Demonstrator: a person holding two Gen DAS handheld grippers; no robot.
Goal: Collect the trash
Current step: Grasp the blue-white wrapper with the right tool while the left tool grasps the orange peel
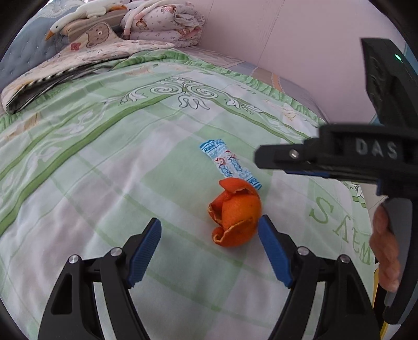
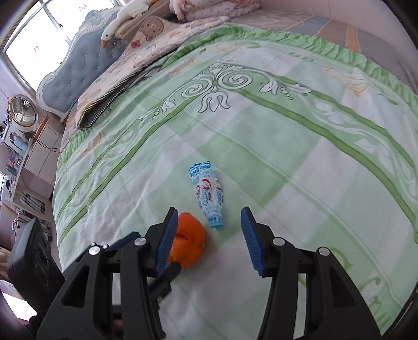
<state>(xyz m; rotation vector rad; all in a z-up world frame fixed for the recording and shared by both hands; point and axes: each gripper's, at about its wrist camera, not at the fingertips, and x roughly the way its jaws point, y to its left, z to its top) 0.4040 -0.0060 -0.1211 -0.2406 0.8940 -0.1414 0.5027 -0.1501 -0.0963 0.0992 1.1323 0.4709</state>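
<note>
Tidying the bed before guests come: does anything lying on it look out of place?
Yes: an empty orange peel and a crumpled blue-and-white wrapper lie side by side mid-blanket, litter on otherwise made bedding.

Right gripper (image 2: 207,221): jaws stood wide apart, lower centre of the frame.
Orange peel (image 2: 189,242): lay on the bedspread, just right of the left finger and partly hidden behind it.
Wrapper (image 2: 207,194): blue and white, lay flat at centre frame, beyond the fingertips, near the peel.
Bedspread (image 2: 287,157): green and white, filled most of the frame.
Goose toy (image 2: 122,17): upper left, on the headboard.
Fan (image 2: 23,111): left edge.
</note>
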